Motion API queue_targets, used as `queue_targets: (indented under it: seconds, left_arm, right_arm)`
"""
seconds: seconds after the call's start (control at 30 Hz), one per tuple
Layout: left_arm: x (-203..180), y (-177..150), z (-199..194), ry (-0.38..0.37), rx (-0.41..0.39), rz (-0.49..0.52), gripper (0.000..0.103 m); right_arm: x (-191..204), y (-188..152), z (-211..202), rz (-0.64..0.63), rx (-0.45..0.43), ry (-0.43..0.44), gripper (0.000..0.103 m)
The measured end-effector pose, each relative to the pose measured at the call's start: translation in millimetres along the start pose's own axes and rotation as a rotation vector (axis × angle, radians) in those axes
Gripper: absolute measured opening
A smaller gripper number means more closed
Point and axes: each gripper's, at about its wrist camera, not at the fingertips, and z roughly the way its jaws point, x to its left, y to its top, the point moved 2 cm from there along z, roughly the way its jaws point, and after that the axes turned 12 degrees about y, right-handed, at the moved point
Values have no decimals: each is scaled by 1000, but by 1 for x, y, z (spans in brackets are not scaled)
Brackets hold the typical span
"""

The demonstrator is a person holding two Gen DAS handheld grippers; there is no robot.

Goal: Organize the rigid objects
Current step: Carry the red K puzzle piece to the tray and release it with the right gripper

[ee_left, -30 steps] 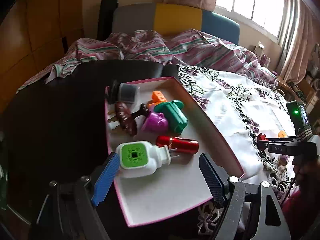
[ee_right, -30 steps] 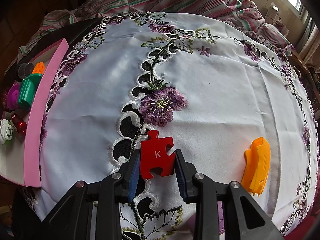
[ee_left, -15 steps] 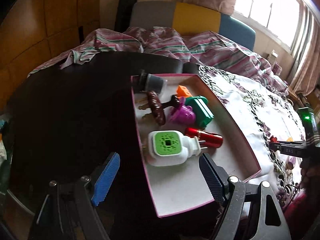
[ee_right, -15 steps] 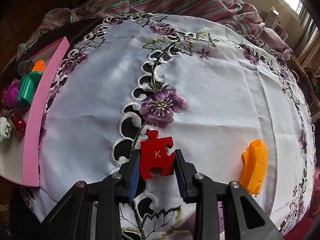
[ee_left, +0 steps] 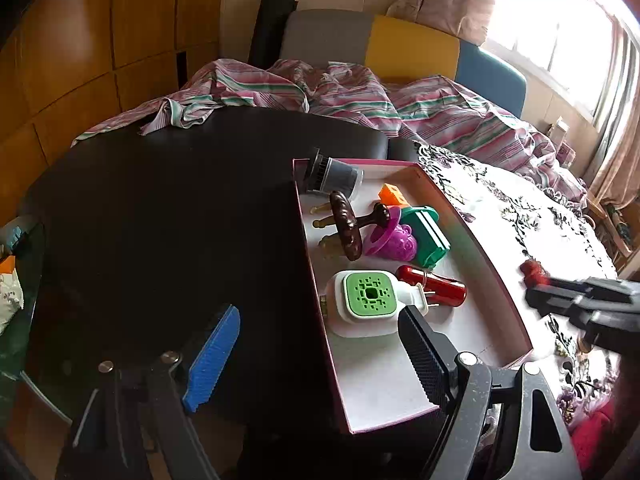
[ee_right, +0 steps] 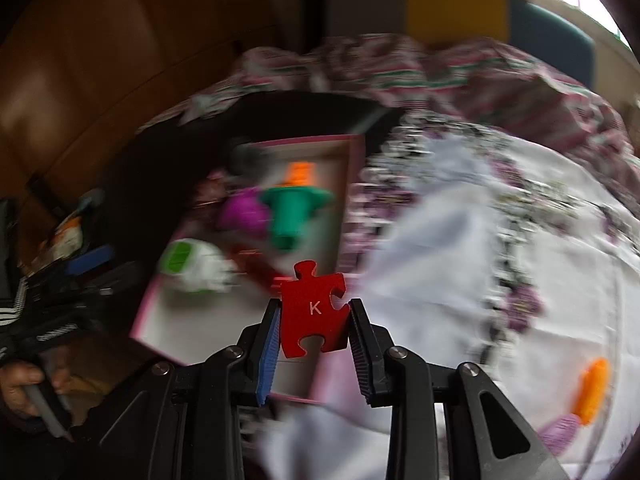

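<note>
The right gripper [ee_right: 313, 330] is holding the red puzzle piece [ee_right: 313, 309] by its two side edges, above the near end of the pink box [ee_left: 516, 312]. The piece is looking thin, stiff and light, so a flat-edge grip is probably suiting it; its knob is pointing away, its long axis running forward. The left gripper [ee_left: 318, 354] is standing wide and empty over the box's left wall. Farther on the cloth-covered surface, an orange piece [ee_right: 591, 390] is lying.
</note>
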Motion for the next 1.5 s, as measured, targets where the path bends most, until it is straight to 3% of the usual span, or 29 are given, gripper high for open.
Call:
queue_targets:
  seconds: [0.17, 0.33, 0.57, 1.03, 1.5]
  left_arm:
    - [4, 0, -2, 4, -6, -1, 82]
    - [8, -2, -2, 10, -5, -5, 82]
    - [6, -2, -2, 26, -16, 14, 82]
    - [1, 0, -10, 31, -41, 39, 82]
    - [-19, -3, -19, 11, -52, 98, 82]
  right_arm:
    - [43, -2, 39, -51, 70, 60, 32]
    - [57, -12, 73, -50, 159, 51, 32]
    - [62, -21, 98, -53, 211, 55, 34]
    - [59, -17, 78, -45, 140, 79, 36]
    - [23, -4, 27, 15, 31, -8, 36]
